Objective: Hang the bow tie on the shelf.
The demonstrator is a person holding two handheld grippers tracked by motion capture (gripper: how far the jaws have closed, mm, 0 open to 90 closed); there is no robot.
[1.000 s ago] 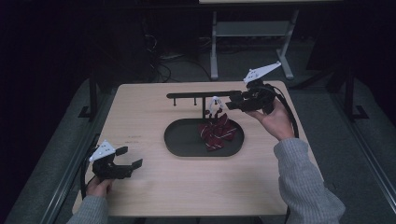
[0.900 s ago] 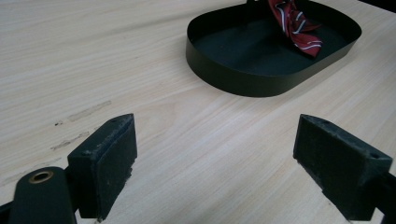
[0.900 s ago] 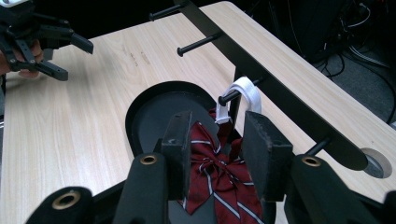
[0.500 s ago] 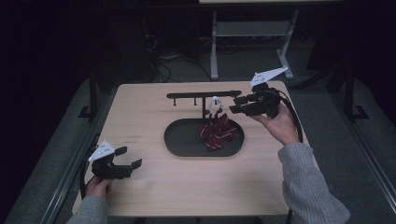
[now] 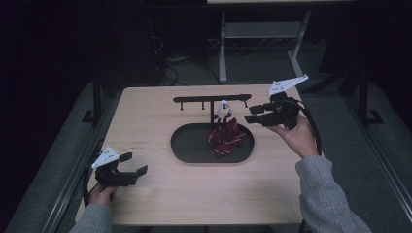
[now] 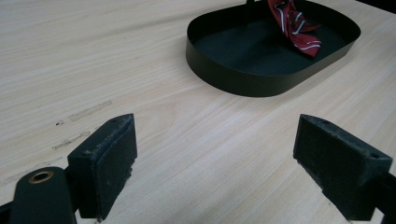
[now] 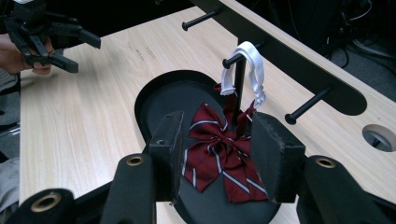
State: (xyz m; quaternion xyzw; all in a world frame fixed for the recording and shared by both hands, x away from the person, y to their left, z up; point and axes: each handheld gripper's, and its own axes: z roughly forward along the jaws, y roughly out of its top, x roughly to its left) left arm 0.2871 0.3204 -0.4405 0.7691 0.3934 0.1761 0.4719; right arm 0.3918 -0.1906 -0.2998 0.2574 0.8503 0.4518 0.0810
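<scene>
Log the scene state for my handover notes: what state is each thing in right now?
Bow tie: hanging by its white strap from a peg of the rack, lower part in the tray.
Tray: flat on the table.
Left gripper: open, holding nothing.
Right gripper: open, fingers apart beside the bow tie.

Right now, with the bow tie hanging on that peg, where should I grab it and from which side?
Grip the white strap loop just below the peg, coming from the peg's free tip side. The loop stands open and stiff there, while the red striped bow tie droops soft into the black tray. The right tongs are open, probably closest.
</scene>
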